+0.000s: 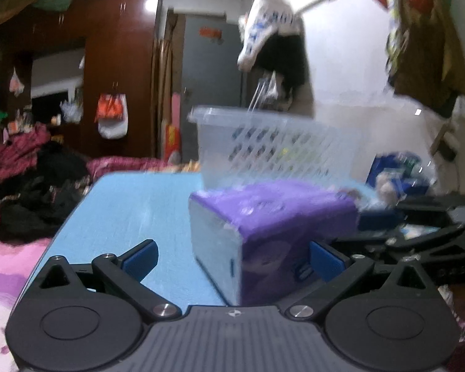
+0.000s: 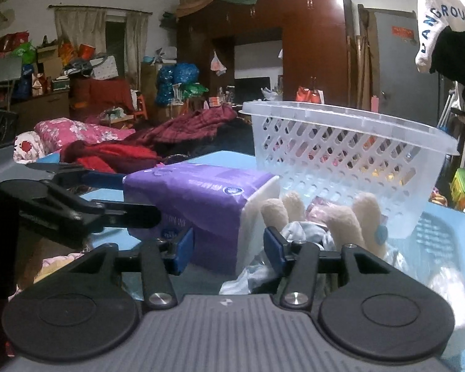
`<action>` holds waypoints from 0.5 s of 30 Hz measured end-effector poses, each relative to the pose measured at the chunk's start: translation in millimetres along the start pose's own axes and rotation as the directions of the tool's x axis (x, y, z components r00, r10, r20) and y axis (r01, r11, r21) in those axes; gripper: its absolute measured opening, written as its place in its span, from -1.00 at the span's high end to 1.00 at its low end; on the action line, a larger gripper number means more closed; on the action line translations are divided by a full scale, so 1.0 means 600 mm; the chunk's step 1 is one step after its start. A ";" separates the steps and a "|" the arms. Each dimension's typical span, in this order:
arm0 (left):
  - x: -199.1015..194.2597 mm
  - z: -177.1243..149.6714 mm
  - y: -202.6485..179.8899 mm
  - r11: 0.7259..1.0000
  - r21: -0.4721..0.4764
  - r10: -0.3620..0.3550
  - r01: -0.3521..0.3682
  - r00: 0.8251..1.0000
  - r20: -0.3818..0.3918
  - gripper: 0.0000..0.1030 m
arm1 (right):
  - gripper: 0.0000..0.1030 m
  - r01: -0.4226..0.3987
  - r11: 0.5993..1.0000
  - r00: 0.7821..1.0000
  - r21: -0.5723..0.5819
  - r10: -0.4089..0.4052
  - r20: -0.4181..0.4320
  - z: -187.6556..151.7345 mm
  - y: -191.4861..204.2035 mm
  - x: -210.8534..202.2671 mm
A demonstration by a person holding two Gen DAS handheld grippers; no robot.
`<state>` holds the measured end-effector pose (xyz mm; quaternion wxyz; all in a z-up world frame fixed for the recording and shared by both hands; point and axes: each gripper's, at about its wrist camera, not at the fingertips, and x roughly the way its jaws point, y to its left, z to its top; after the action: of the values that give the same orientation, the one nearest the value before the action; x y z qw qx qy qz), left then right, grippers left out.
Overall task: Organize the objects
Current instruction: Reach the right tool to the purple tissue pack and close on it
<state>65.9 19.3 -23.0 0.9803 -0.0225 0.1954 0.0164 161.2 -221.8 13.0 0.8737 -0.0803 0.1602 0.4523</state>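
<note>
1. My right claw [image 2: 228, 246] is about half open and clamped on the purple tissue pack [image 2: 201, 204]. One blue pad sits on the purple side and the other against the white end face. Both look pressed on.
2. My left claw [image 1: 232, 259] is spread wide and grips nothing. The same pack lies between its fingers.
3. Left claw detail: the right-hand pad [image 1: 324, 262] is at the pack's side, touching or just beside it, I cannot tell which because of blur. The left-hand pad [image 1: 141, 260] is clearly apart from the pack, with bare table showing in the gap.
4. The pack lies flat on the light blue table [image 1: 133, 210], long side running away from the left camera, white end toward it.
5. A clear plastic basket [image 2: 341, 155] with a lattice wall stands on the table right behind the pack. In the right view it looks tilted. Small coloured bits show through the holes, but I cannot tell what they are.
6. A beige plush toy [image 2: 365, 217] lies just right of the pack, in front of the basket, limbs sticking up. A pale blue cloth [image 2: 307, 232] is bunched against it.
7. Beyond the table there is a bed with a red blanket [image 2: 114, 155] and a dark wood wardrobe [image 2: 310, 31].
</note>
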 end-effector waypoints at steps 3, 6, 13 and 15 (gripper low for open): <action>0.004 -0.006 0.008 1.000 -0.018 -0.024 0.023 1.000 -0.011 -1.00 | -0.05 -0.011 1.000 1.000 -0.002 0.011 0.007 0.000 0.000 0.000; 0.006 -0.013 0.023 0.992 -0.071 -0.101 0.100 0.995 -0.004 -1.00 | -0.05 -0.027 1.000 1.000 0.000 0.027 0.015 -0.002 -0.004 0.001; 0.007 -0.020 0.028 0.991 -0.085 -0.104 0.104 0.995 0.009 -1.00 | -0.06 -0.029 1.000 0.999 -0.009 0.030 0.018 -0.001 0.000 -0.002; 0.006 -0.020 0.025 0.992 -0.077 -0.100 0.100 0.995 0.010 -1.00 | -0.07 -0.029 1.000 0.999 -0.012 0.030 0.016 0.001 0.002 0.000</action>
<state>64.3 34.0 -36.0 0.9789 -0.0701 0.1901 -0.0250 160.4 -220.8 13.5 0.8677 -0.0792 0.1518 0.4667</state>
